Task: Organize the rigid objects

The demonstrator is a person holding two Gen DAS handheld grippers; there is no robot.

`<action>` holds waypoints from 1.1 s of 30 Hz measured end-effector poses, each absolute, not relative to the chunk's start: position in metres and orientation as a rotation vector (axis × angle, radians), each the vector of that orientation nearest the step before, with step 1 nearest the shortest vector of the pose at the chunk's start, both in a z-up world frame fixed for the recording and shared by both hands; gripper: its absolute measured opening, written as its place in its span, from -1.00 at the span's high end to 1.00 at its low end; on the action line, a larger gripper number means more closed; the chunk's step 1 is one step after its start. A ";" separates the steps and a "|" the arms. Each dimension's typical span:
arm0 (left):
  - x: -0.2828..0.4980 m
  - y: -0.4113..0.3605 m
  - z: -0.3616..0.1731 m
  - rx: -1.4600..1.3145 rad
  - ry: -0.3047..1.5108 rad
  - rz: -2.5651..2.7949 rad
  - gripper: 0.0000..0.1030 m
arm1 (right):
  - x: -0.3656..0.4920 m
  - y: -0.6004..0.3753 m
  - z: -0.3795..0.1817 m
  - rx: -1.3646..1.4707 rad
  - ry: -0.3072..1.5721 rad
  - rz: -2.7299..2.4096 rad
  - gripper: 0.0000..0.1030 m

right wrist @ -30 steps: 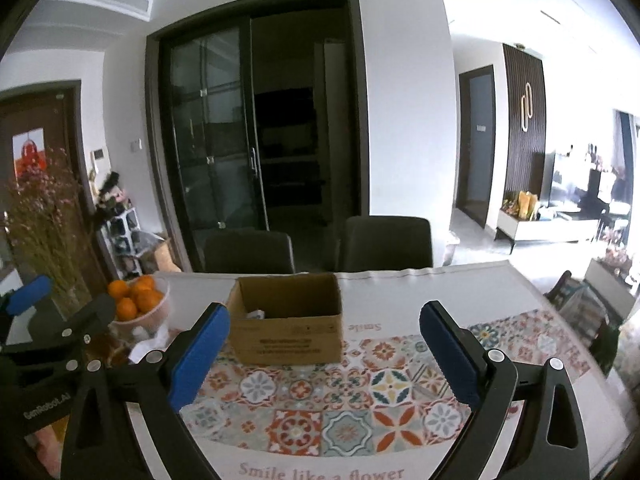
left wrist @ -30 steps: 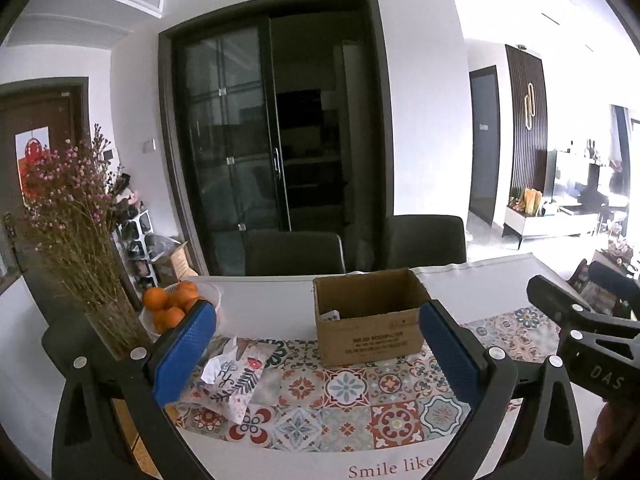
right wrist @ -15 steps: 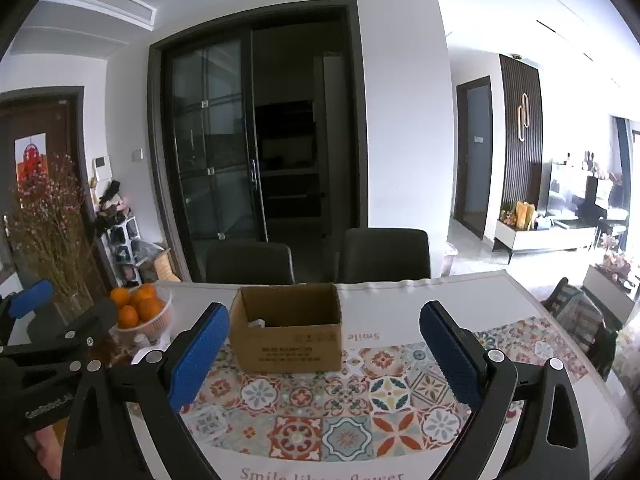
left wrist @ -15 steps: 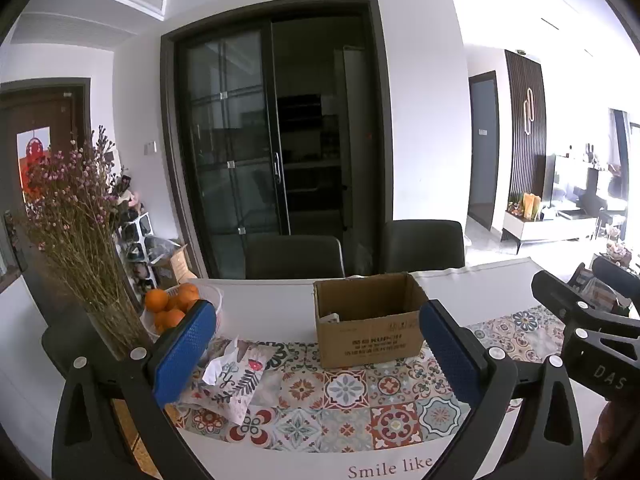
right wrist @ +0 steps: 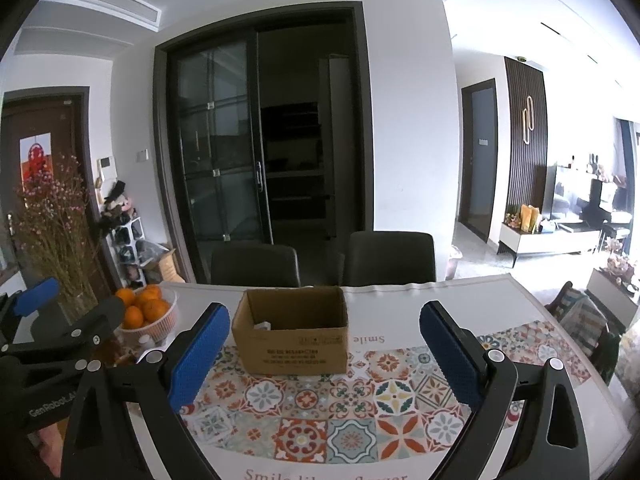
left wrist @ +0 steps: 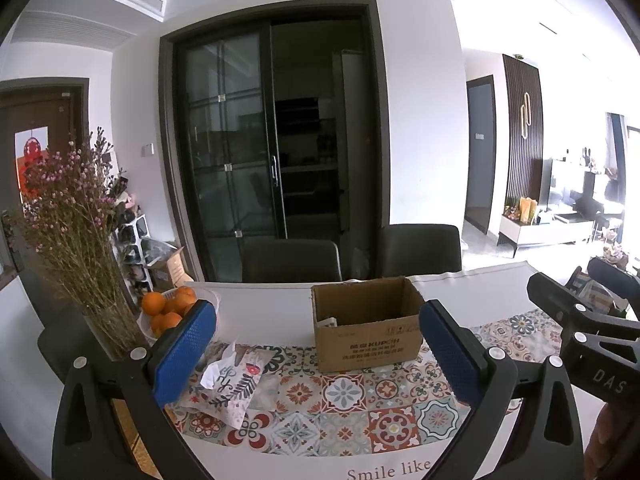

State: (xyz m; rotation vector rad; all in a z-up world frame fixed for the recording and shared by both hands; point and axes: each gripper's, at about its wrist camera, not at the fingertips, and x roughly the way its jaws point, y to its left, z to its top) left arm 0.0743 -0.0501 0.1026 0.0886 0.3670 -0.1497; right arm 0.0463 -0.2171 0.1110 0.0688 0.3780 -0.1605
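Observation:
An open brown cardboard box (left wrist: 366,324) stands on the patterned table runner (left wrist: 340,400); it also shows in the right wrist view (right wrist: 294,334). Something white lies inside it (left wrist: 329,322), mostly hidden. My left gripper (left wrist: 316,348) is open and empty, held above the near table edge, short of the box. My right gripper (right wrist: 324,354) is open and empty, also short of the box. Each gripper shows at the edge of the other's view.
A bowl of oranges (left wrist: 170,312) and a vase of dried flowers (left wrist: 76,240) stand at the left. A patterned tissue pack (left wrist: 228,384) lies on the runner, left of the box. Two dark chairs (left wrist: 292,260) stand behind the table.
Both grippers have risen and drawn back a little, so the table and box sit lower in both views. Both stay open and empty.

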 end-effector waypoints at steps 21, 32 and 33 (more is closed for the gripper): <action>0.074 -0.048 0.104 0.085 0.360 -0.155 -1.00 | 0.045 -0.211 0.113 0.062 0.368 -0.153 -0.88; 0.071 -0.051 0.106 0.083 0.349 -0.157 -1.00 | 0.044 -0.210 0.113 0.062 0.368 -0.153 -0.88; 0.071 -0.051 0.107 0.082 0.347 -0.155 -1.00 | 0.044 -0.210 0.113 0.063 0.368 -0.153 -0.88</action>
